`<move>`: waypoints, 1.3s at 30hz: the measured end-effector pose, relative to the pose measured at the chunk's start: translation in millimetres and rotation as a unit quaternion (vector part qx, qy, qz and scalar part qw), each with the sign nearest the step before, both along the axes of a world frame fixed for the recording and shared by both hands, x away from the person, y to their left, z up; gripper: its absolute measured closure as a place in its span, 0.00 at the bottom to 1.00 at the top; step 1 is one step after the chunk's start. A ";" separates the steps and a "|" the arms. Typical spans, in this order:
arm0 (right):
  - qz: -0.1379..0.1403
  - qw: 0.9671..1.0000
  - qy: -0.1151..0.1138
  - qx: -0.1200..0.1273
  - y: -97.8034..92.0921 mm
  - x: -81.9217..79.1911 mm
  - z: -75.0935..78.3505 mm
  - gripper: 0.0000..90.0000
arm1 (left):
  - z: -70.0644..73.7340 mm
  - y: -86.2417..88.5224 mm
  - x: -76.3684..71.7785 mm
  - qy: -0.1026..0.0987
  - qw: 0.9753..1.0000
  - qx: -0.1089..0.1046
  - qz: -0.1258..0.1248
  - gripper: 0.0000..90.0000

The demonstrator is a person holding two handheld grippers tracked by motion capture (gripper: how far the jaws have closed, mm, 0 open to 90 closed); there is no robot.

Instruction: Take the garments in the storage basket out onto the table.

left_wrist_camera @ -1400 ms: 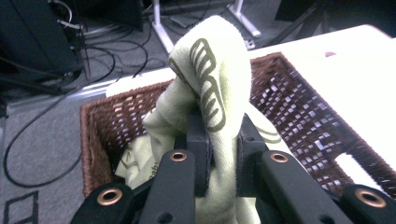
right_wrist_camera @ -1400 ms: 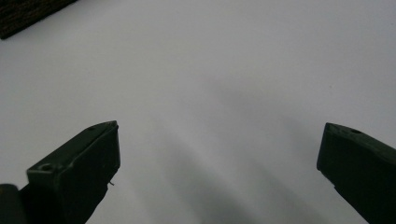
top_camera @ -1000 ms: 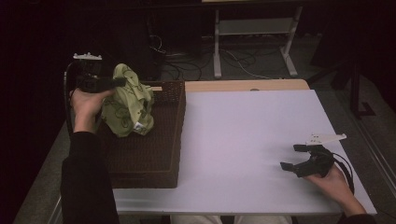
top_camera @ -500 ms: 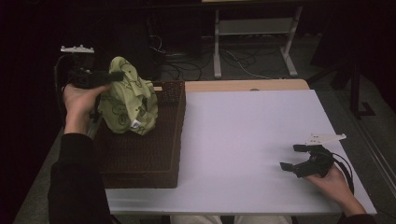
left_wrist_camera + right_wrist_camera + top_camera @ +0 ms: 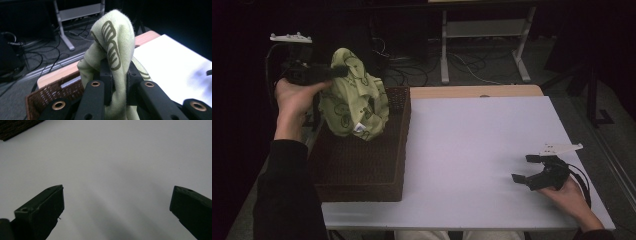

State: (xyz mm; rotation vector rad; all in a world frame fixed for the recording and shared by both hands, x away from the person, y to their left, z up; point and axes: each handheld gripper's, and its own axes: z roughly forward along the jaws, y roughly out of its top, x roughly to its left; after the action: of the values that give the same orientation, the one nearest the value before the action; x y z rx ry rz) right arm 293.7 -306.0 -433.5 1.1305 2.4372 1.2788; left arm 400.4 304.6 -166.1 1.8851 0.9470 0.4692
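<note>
A pale green cloth with dark printed drawings [image 5: 354, 102] hangs in the air over the far end of a brown wicker basket [image 5: 362, 165]. My left gripper [image 5: 339, 71] is shut on its top fold, and the cloth [image 5: 112, 50] drapes over both jaws in the left gripper view. Its lower folds reach down toward the basket's inside. Low over the white table top [image 5: 482, 150] near the front right corner, my right gripper [image 5: 523, 169] is open with nothing between its jaws; in the right gripper view they [image 5: 117, 207] stand wide apart over bare white surface.
The basket [image 5: 50, 95] stands along the table's left side. A wooden strip [image 5: 477, 91] runs along the table's far edge. Beyond it lie floor cables [image 5: 472, 65] and a metal stand's legs [image 5: 484, 30]. A corner of the basket [image 5: 15, 127] sits far off in the right gripper view.
My left gripper has lifted the green cloth higher above the basket and drawn it slightly leftward. The right gripper has stayed where it was, open.
</note>
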 end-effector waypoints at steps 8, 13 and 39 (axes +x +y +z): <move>-0.005 1.000 0.001 0.005 0.2 -1.0 1.5 0.00 | 15.1 -12.8 -6.9 -0.011 1.000 -0.009 -0.027 0.88; -0.002 1.000 -0.003 0.003 0.8 -0.8 0.9 0.00 | 22.7 -25.0 -10.3 -0.018 0.999 -0.001 -0.044 0.88; 0.003 1.000 -0.004 0.003 0.9 -1.6 1.6 0.00 | 38.8 -84.7 -9.9 -0.035 0.992 -0.007 -0.122 0.88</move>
State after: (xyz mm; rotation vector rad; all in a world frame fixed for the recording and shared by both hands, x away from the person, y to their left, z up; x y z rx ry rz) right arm 292.2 -305.1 -431.9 1.1189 2.4351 1.2895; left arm 390.5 220.0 -127.3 1.9285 0.6603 0.3774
